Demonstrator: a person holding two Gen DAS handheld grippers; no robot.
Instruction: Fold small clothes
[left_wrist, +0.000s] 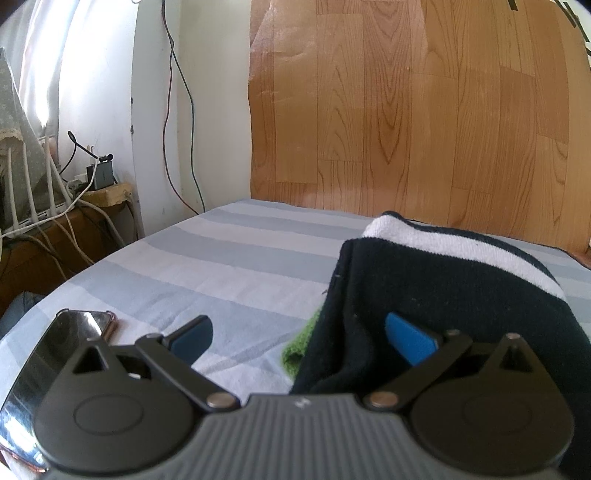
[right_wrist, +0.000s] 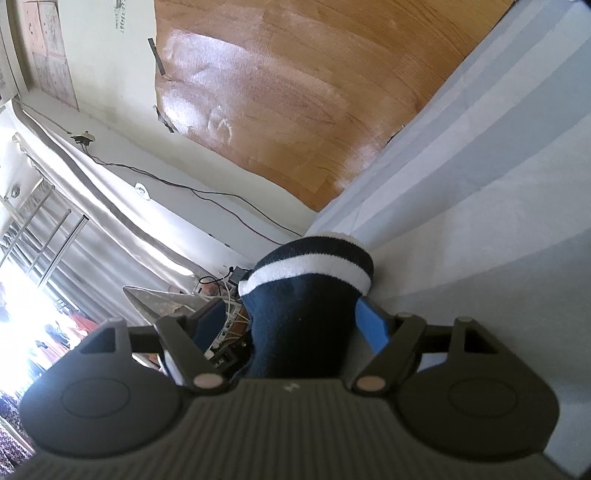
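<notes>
Closest to us, the left gripper (left_wrist: 299, 338) stands released, its blue pads wide apart, with the dark navy knitted sock with a white band (left_wrist: 436, 291) draped across its right pad. Beneath the sock's left edge peeks a green knitted piece (left_wrist: 301, 341). Our right gripper (right_wrist: 284, 325) is also spread; the sock (right_wrist: 306, 291) rises between its pads, unpinched, perhaps readied for a fold. All this lies ahead on the blue-striped bedsheet (left_wrist: 207, 258), a shiny phone (left_wrist: 55, 343) left of our left gripper
</notes>
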